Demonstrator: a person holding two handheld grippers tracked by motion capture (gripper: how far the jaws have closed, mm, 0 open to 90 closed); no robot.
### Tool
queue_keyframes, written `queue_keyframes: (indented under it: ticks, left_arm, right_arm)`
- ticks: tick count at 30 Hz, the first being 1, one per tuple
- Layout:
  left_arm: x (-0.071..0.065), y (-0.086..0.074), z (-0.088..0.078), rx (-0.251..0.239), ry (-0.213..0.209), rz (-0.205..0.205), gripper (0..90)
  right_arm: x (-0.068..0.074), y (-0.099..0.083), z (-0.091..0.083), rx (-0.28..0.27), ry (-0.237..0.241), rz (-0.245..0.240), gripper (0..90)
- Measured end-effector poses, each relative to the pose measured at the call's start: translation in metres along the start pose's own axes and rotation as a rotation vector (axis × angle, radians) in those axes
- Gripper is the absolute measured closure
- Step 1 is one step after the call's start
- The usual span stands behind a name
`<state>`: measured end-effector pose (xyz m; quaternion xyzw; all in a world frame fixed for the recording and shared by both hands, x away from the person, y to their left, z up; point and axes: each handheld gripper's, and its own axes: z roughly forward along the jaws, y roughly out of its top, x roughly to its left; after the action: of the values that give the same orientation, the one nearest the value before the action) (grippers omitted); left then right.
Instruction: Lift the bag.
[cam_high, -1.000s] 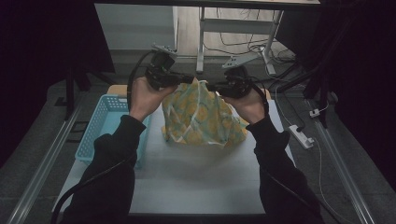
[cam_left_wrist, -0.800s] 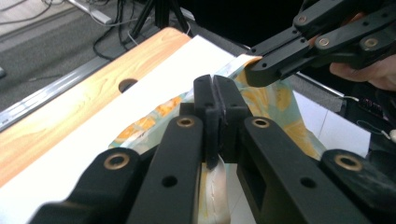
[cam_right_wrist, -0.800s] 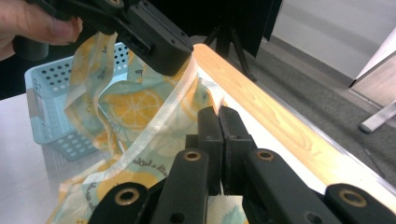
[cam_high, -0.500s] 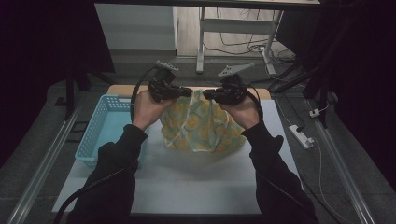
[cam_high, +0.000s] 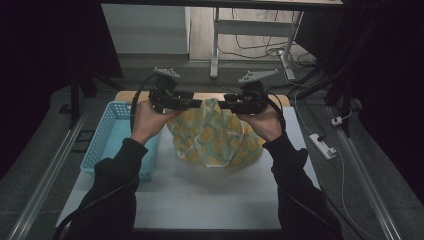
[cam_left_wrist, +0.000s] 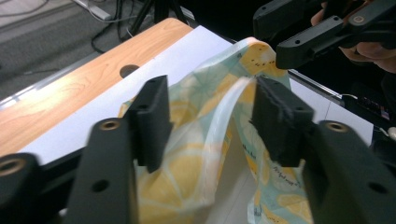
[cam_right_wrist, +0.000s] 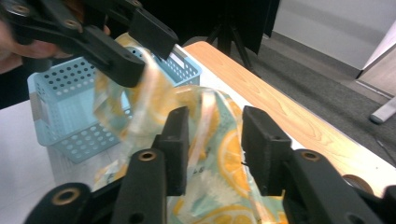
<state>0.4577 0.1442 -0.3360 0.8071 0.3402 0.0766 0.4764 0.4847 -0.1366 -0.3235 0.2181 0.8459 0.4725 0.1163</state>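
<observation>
A bag printed with yellow and orange citrus slices slumps on the white table top. Both grippers hover at its top, tips facing each other. My left gripper has just been opening; its jaws stand apart around a translucent handle strip without pressing on it. My right gripper has also just been opening, and another handle strip hangs loose between its jaws. The left gripper view has the right gripper at its upper right. The right gripper view has the left gripper at its upper left.
A light blue perforated basket stands on the table's left side, close to the bag. A wooden strip with a round hole runs along the far edge. A power strip and cables lie on the floor to the right.
Both grippers have come down a little with the bag's top. Their jaws, shut on the handles before, now stand apart, and the bag has sagged lower and wider.
</observation>
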Motion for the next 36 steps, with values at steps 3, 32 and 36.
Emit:
queue_keyframes:
  ticks: [3,32,36]
  left_arm:
    - [-0.003,-0.003,-0.005,-0.009,0.017,0.025,36.0]
    - [-0.02,-0.115,-0.043,0.018,0.046,0.0,0.0]
    - [-0.024,-0.134,-0.053,0.014,0.051,-0.026,0.0]
  right_arm:
    - [0.001,-0.002,-0.003,-0.014,0.004,0.009,54.3]
    - [0.025,-0.061,-0.029,-0.022,-0.037,0.044,11.7]
    - [0.029,-0.076,-0.034,-0.024,-0.043,0.051,8.8]
